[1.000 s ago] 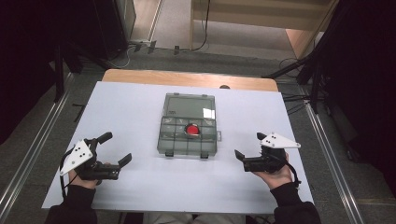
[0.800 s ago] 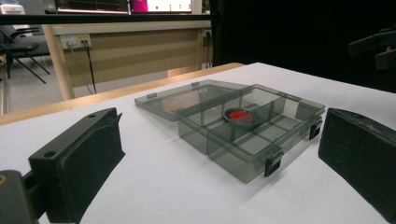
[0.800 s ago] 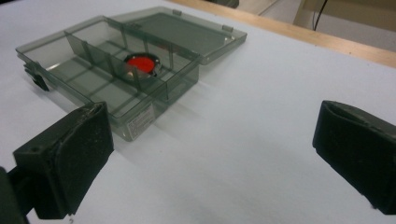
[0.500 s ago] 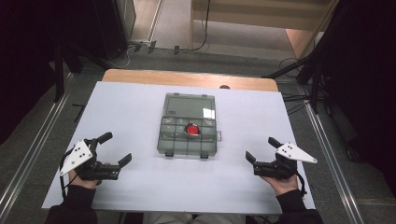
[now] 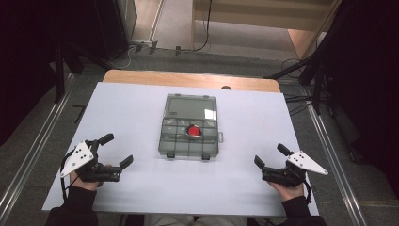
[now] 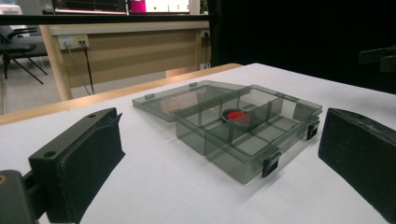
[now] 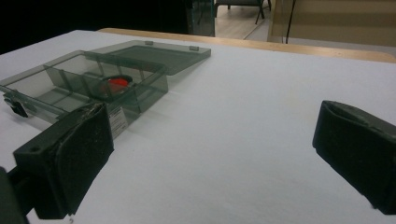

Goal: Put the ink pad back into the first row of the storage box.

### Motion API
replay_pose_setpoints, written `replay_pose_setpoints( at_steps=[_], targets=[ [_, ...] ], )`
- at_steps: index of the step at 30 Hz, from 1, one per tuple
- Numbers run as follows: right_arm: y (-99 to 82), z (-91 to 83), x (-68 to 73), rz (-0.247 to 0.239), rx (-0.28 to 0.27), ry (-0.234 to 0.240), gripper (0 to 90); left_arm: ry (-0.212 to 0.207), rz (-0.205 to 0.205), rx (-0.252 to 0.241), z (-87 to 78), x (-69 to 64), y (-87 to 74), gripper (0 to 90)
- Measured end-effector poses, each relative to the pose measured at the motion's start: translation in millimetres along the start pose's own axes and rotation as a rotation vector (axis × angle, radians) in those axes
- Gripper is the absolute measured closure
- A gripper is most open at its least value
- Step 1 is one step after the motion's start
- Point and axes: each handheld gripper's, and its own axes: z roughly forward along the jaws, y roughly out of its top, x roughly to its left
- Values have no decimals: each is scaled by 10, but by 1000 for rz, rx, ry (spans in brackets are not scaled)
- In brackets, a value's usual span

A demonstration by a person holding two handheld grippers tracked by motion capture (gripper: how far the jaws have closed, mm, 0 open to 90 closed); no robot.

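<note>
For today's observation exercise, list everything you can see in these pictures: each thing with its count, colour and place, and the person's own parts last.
Compartment box: one, smoky clear grey plastic, middle of the table, open.
Lid: one, same grey, folded flat on the far side of the box.
Latches: two, black, on the box's near edge.
Round red item: one, red, in a middle compartment; what it is cannot be told.
Table cover: one, white, across the tabletop.
Table: one, wood, its edge showing at the far side.
Left gripper: one, black with a grey plate, near left, open, empty.
Right gripper: one, black with a grey plate, near right, open, empty.
Hands: two, dark sleeves, at the near edge.
</note>
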Motion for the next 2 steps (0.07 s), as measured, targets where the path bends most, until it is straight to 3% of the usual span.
replay_pose_setpoints(
  at_steps=[2],
  targets=[
    [1,-1,9,-8,0,3,0,1,0,-1,1,2,1,0]
  ],
)
